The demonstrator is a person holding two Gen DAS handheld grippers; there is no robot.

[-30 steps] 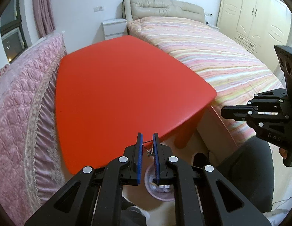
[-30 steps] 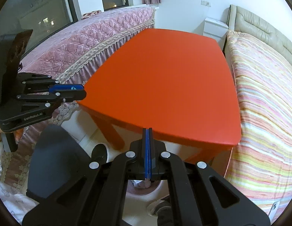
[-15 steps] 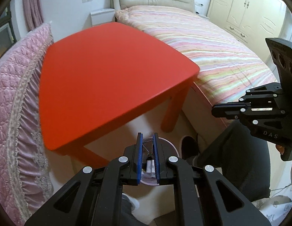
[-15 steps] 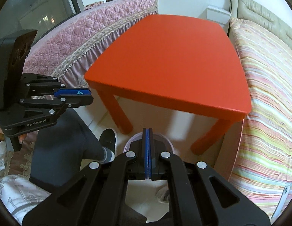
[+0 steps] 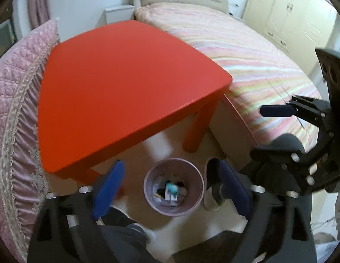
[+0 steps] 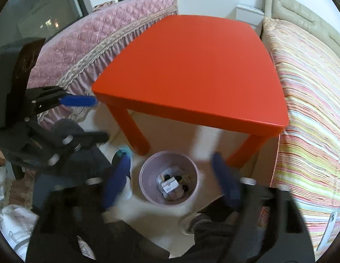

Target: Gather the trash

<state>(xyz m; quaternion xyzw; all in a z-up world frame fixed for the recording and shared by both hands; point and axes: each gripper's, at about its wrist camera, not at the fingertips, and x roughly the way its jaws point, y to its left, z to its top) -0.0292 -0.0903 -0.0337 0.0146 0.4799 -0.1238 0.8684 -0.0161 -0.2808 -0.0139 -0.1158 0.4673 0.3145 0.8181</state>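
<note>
A small pink waste bin (image 5: 173,186) stands on the floor in front of the red table (image 5: 117,87); it also shows in the right wrist view (image 6: 168,177). Several pieces of trash (image 5: 171,191) lie in it, among them a white box (image 6: 169,184). My left gripper (image 5: 170,187) is wide open above the bin, with nothing between its blue pads. My right gripper (image 6: 172,178) is also wide open and empty above the bin. Each gripper shows at the edge of the other's view.
The red table (image 6: 191,65) top is bare. A pink quilted bed (image 5: 14,109) lies left of it and a striped bed (image 5: 246,54) right. The person's legs and shoes (image 5: 212,184) flank the bin. Wardrobes (image 5: 290,11) stand at the far right.
Both grippers have opened wide above the bin; the left one was shut on a small scrap before. The views have tilted down, so the whole bin now shows.
</note>
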